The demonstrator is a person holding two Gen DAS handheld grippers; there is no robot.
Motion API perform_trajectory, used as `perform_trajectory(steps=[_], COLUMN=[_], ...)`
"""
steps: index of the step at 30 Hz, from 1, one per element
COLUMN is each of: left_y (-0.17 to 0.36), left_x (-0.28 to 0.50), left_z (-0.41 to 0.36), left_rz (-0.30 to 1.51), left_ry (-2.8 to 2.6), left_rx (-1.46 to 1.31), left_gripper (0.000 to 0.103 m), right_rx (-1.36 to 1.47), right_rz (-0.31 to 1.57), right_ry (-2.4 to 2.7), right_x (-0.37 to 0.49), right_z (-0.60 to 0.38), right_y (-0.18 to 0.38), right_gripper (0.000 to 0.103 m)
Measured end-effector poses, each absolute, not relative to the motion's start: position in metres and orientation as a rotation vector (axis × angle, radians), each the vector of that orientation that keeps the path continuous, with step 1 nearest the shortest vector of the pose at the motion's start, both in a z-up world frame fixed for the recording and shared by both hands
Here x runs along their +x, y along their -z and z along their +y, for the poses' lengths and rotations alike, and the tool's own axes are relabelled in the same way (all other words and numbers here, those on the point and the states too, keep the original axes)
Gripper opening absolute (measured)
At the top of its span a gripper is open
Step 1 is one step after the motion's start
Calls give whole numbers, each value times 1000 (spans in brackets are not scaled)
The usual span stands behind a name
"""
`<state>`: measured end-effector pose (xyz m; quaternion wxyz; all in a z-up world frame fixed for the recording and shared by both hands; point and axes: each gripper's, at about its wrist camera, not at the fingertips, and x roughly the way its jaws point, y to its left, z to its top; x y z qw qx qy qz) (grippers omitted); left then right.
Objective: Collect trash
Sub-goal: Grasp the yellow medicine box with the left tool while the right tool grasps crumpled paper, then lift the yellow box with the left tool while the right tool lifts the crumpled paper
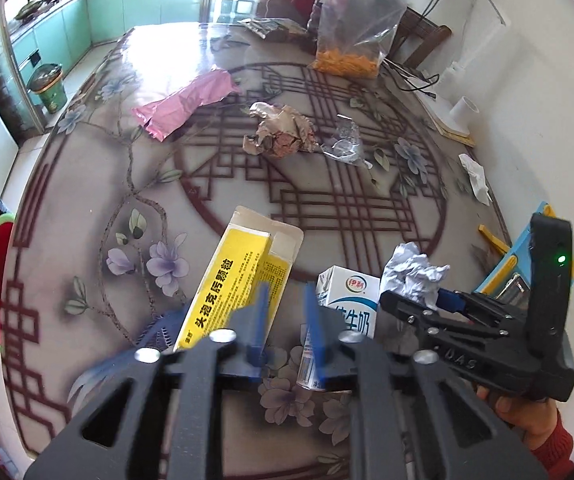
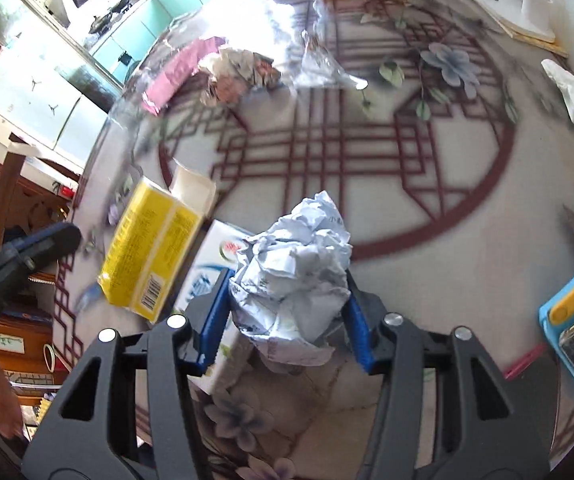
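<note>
In the left wrist view, our left hand-held gripper [image 1: 285,320] hung over the near edge of the table [image 1: 87,208]. Its blue fingers stood a little apart, and nothing was between them. Just under them lay a yellow box [image 1: 243,272] and a milk carton [image 1: 351,300]. The box was not gripped. To the right, our right hand-held gripper [image 1: 443,296] reached toward a white paper ball [image 1: 411,272] beside the carton. More trash lay farther off: a pink wrapper [image 1: 185,100], a brown paper wad [image 1: 283,130], clear plastic [image 1: 345,140] and a white tissue [image 1: 475,178]. A bag of orange snacks [image 1: 353,24] stood at the far side.

In the right wrist view, the paper ball [image 2: 295,276] sat right between the blue fingers [image 2: 217,320] of the right hand-held gripper [image 2: 287,320]. The fingers touched both its sides, so we judged it held. The yellow box [image 2: 151,256] and the carton [image 2: 215,280] lay just to its left. The left hand-held gripper's tip [image 2: 53,240] showed at the left edge.

We think the step in hand was picking up the paper ball. Next it should be lifted gently, since soft paper can slip, and carried to a bin. The left one then needs to close on the box.
</note>
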<state>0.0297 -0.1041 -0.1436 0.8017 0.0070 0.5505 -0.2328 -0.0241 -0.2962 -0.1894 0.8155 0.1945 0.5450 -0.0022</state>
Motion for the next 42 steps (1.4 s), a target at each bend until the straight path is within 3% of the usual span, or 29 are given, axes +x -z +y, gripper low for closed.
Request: perform_trajectory(steps=[1, 2, 9, 11, 13, 16, 31, 42], left_y=[146, 149, 190, 201, 211, 215, 146, 131], left_x=[30, 32, 54, 58, 62, 60, 37, 39], left_z=[-102, -99, -104, -105, -103, -100, -74, -57], left_rz=[1174, 1159, 1270, 1285, 1323, 1343, 1181, 1144], left_ry=[488, 469, 438, 420, 426, 451, 434, 425], left_rx=[6, -2, 46, 74, 49, 19, -46, -74], left_gripper=[66, 71, 73, 71, 46, 40, 39, 39], right_rx=[419, 422, 423, 424, 424, 423, 410, 381], right_rz=[1156, 1151, 1119, 1114, 1109, 1099, 1036, 1028], right_ry=[6, 6, -5, -8, -13, -18, -65, -98], right_x=[-23, -21, -23, -24, -25, -28, -21, -11], right_z=[-296, -296, -292, -291, -289, -287, -269, -250], right_y=[186, 184, 167, 164, 161, 155, 123, 112], right_gripper=[51, 51, 51, 51, 51, 51, 51, 51])
